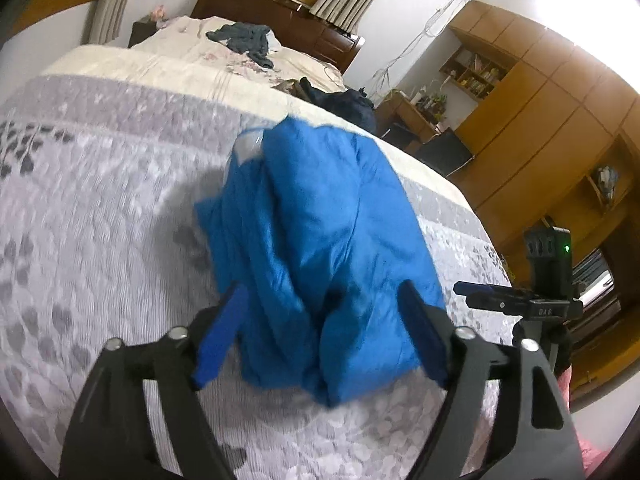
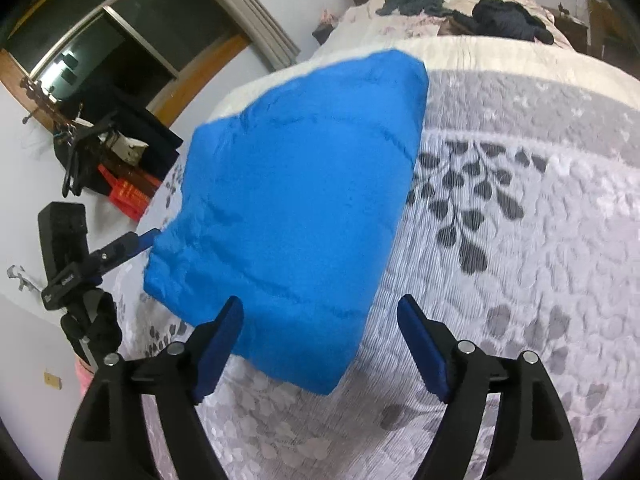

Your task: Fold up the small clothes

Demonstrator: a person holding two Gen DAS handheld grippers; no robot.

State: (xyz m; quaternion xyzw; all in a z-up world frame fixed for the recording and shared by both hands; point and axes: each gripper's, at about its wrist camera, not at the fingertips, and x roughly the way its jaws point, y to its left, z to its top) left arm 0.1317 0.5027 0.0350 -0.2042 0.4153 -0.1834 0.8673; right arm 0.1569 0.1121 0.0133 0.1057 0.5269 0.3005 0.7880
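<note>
A blue garment [image 1: 316, 248] lies bunched and folded on the patterned bedspread [image 1: 100, 240]. My left gripper [image 1: 320, 286] is open, its blue-padded fingers spread on either side of the garment's near end without closing on it. In the right wrist view the same garment [image 2: 288, 200] looks like a flat folded packet. My right gripper [image 2: 320, 300] is open at the packet's near corner, and its right side is over bare bedspread. The left gripper's blue finger [image 2: 138, 242] reaches the garment's left edge.
Dark clothes [image 1: 248, 40] and a second dark heap [image 2: 508, 20] lie at the bed's far end by the wooden headboard [image 1: 280, 12]. Wooden wardrobes [image 1: 540, 120] stand beyond the bed's right side. A red crate [image 2: 128, 196] and bags sit on the floor.
</note>
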